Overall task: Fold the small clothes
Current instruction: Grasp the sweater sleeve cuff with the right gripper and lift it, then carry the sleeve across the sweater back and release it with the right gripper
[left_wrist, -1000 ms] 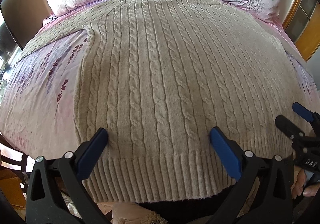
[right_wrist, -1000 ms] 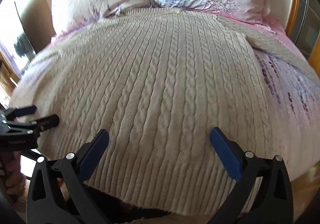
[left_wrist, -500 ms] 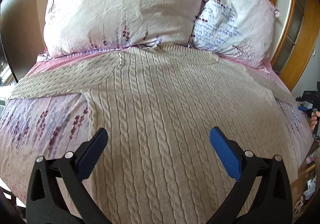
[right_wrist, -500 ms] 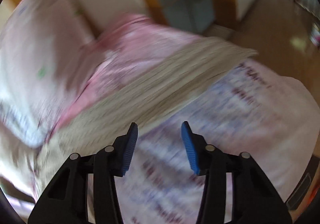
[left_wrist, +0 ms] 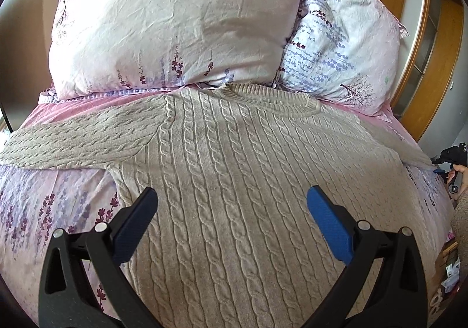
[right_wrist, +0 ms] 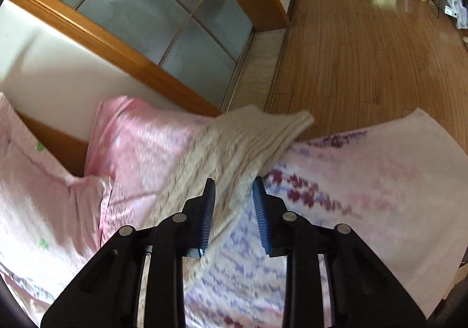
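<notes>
While cable-knit sweater (left_wrist: 234, 181) lay flat on floral bedspread (left_wrist: 52, 205), neckline touching 2 pillows (left_wrist: 175, 20), left gripper (left_wrist: 232, 205) hovered over sweater body, fingers spread wide, gripping nothing. Right gripper (right_wrist: 234, 199) sat at right sleeve (right_wrist: 234, 146), fingers partly apart with sleeve fabric between them; view blurred, contact unclear. Sleeve end reached bed edge near wooden floor (right_wrist: 365, 35).

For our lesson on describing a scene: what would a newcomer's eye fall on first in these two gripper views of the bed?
A large cream cable-knit sweater lies spread flat across the bed, its collar toward two floral pillows at the head. The left gripper hangs wide open above its body. In the right wrist view, the right gripper straddles the sweater's sleeve, not yet closed on it, near the bed's edge by the wooden floor.
</notes>
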`<state>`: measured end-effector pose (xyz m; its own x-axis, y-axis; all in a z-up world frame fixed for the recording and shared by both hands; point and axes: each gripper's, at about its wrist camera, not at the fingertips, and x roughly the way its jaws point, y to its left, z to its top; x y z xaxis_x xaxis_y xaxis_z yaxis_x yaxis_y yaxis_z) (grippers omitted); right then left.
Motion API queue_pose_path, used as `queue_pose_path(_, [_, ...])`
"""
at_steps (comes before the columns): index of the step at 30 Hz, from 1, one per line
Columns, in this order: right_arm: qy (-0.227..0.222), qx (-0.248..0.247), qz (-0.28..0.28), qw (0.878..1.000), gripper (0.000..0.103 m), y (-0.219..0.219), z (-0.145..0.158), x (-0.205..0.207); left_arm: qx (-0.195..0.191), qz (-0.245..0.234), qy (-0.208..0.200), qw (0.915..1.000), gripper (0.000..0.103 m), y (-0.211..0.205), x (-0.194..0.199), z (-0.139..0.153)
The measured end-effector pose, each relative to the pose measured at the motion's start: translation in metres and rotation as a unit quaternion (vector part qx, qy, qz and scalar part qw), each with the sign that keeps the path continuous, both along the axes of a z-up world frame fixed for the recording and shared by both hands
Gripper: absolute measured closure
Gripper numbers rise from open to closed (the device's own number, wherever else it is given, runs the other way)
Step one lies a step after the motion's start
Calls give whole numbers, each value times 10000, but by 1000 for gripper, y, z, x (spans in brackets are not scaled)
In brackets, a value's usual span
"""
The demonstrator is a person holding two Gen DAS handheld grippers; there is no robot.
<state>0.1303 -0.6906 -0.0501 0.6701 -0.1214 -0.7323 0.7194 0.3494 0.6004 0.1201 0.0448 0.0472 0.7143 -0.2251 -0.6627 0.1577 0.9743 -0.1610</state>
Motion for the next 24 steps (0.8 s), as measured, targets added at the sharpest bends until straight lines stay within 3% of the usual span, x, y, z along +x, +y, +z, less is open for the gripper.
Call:
queue_pose_path(2, [172,-204,18,9996,93,0,0,9,-109,68,31,9999,2,6,2,-2])
queue_pose_path(5, [251,-936,176,9951,95,15,20,18,-378,198,120,9990,2,20,4,-4])
queue_pose_path(8, [-90,-2152,625,9745,95,64,74,30,-764,389,281,9959,2,37,5,-7])
queue_pose_path(10, [-493,-2597,992,9593,95,102,108,36,-994,459,343,9934,2,47,5,-10])
queue_pose_path(14, [-1436,-3141,1995,9170,95,198,163,43,-1242,559,207,9905,2,60,1,-9])
queue_pose_path(18, [-2059,-3112,3247,8691,95,301,179,51,-1760,842,266,9804,2,83,-1,-5])
queue_pose_path(21, [-2116,-2910,4368,8245,95,390,160,62,-2041,1185,154,9716,2,107,-6,-2])
queue_pose_path(24, [-1380,-2860,5471,7745,95,483,103,82,-2121,1536,38,9651,2,132,-11,-2])
